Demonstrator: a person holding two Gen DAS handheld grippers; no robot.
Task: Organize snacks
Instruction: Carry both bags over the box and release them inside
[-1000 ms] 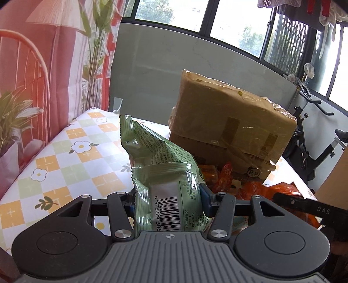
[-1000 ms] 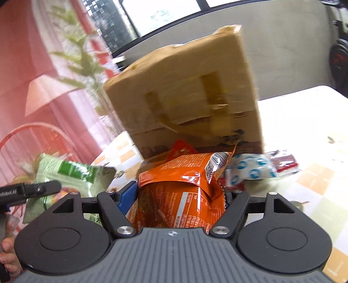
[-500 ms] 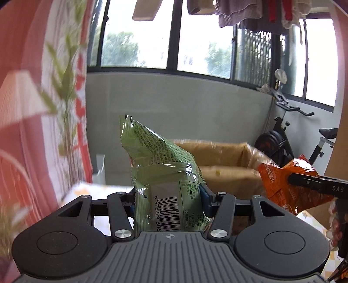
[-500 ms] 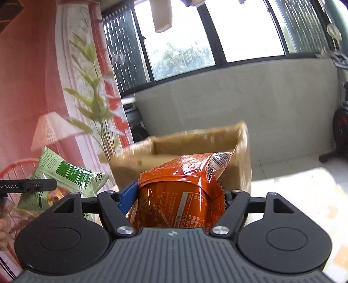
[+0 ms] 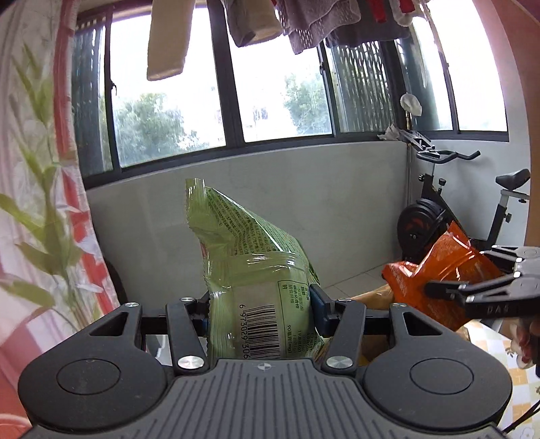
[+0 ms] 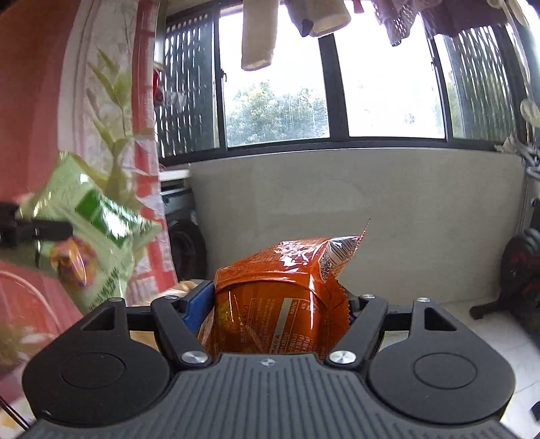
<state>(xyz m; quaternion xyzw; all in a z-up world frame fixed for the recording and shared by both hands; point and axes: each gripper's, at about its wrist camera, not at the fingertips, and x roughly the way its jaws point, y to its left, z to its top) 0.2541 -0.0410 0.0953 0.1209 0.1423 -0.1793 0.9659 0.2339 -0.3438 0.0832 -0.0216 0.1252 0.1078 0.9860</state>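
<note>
My left gripper (image 5: 260,305) is shut on a green snack bag (image 5: 249,263), held high in the air with its barcode facing me. My right gripper (image 6: 281,307) is shut on an orange snack bag (image 6: 283,287), also raised. In the left wrist view the orange bag (image 5: 442,270) and the right gripper (image 5: 486,290) show at the right. In the right wrist view the green bag (image 6: 91,229) shows at the left, blurred. Only a sliver of the brown cardboard box (image 5: 374,297) shows, low behind the left gripper.
A grey half wall (image 6: 354,209) with windows stands ahead. Laundry (image 5: 256,20) hangs overhead. An exercise bike (image 5: 449,209) stands at the right. A red floral curtain (image 5: 40,202) is on the left. A corner of the checked tablecloth (image 5: 499,344) shows at lower right.
Both grippers have lifted their bags upward and tilted up. The box and table have dropped almost out of view; windows and laundry now fill the upper frames.
</note>
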